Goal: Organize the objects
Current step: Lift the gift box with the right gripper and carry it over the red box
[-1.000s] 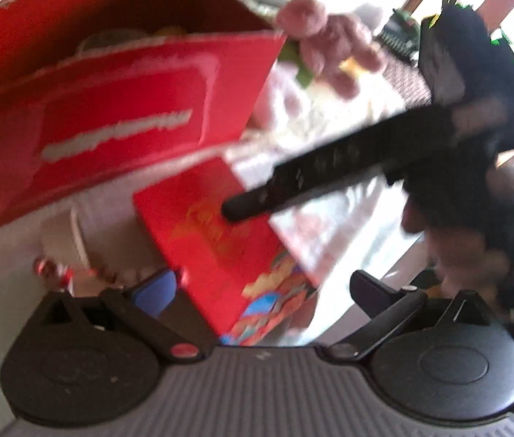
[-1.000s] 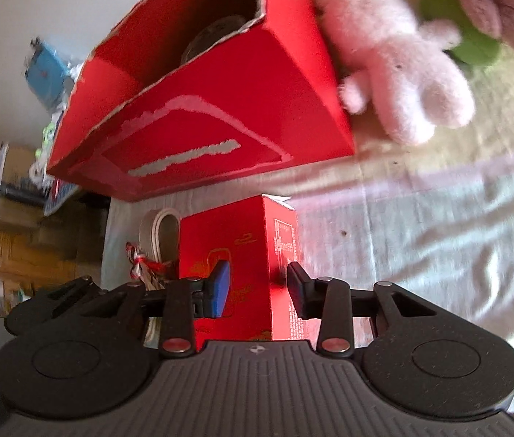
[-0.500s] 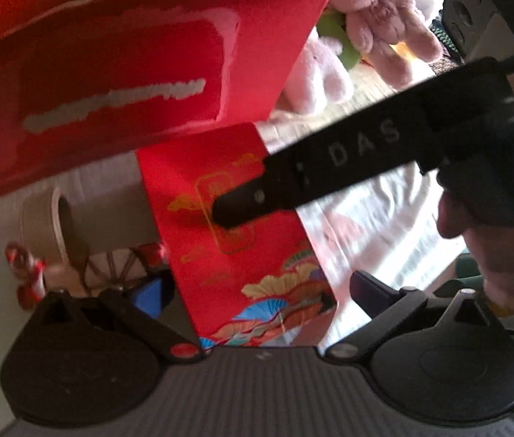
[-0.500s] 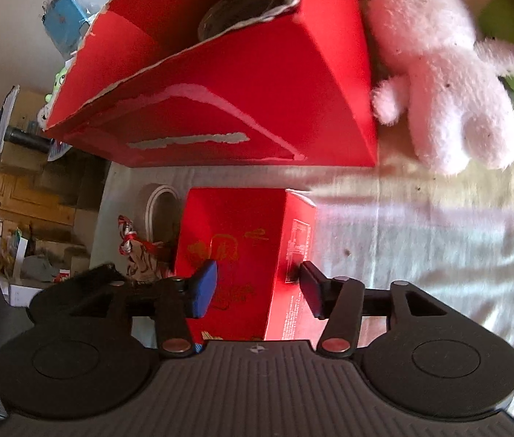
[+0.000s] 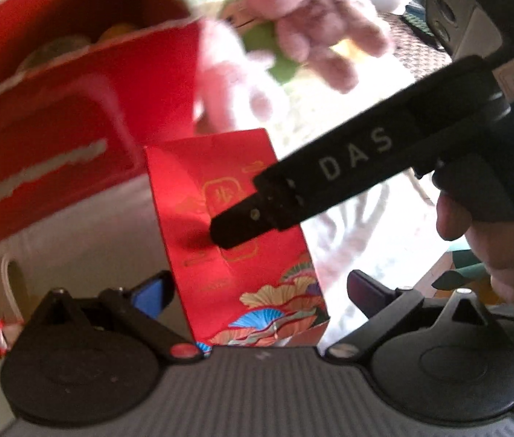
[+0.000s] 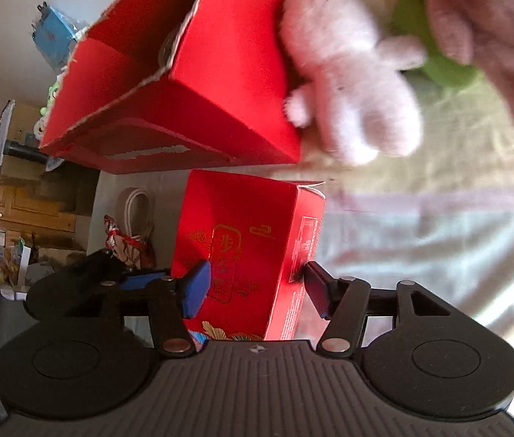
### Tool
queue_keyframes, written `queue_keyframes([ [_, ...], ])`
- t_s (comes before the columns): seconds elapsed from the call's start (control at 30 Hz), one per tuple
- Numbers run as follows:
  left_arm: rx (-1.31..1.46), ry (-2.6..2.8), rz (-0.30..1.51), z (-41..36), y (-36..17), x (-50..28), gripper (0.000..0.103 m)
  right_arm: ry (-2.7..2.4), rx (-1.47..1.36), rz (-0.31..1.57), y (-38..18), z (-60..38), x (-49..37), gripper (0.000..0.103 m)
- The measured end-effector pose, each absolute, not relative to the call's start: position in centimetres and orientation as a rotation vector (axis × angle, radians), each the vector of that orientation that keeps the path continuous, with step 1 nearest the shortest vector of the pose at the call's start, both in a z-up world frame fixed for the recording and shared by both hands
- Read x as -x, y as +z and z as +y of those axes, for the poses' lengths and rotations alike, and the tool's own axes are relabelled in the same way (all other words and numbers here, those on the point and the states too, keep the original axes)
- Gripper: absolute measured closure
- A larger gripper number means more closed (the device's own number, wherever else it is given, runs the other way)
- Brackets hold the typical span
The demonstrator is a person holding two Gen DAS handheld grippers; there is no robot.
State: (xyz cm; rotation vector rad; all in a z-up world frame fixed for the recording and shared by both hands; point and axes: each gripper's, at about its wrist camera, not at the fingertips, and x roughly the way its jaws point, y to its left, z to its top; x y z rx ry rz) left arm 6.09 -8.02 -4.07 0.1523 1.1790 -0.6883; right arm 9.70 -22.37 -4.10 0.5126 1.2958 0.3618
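A small red gift box with gold print lies on the cloth-covered table; it also shows in the left wrist view. My right gripper straddles the box, one finger on its top face and one at its right side, jaws wide. My left gripper is open around the box's near end. The right gripper's black finger rests on the box's top in the left wrist view. A large open red cardboard box stands just behind, with round things inside.
A pale pink plush, a darker pink plush and a green plush lie right of the big box. A white roll and a red-and-white tied trinket lie left of the small box.
Both grippers have moved in closer over the small red box. The right gripper's jaws have opened wider and now straddle it. The box has not visibly moved.
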Motion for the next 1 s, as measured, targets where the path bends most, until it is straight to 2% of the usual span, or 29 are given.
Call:
queue_keyframes([
  [0.17,-0.162,-0.742,1.088,-9.3,-1.0,-5.8,0.004,0.351,-0.538,1.209,-1.7,-24.5,-8.5,0.043],
  [0.57,-0.217,-0.718,0.771,-12.3,6.6,-6.4,0.004,0.358,-0.47,0.871,6.4,-27.9,-8.9,0.043],
  [0.8,-0.225,-0.627,0.701,-7.4,9.3,-8.6,0.005,0.418,-0.425,0.784,8.2,-24.3,-13.4,0.043],
  [1.0,-0.198,-0.552,0.726,-2.2,9.9,-12.4,0.005,0.467,-0.466,0.826,8.3,-20.2,-18.2,0.043],
])
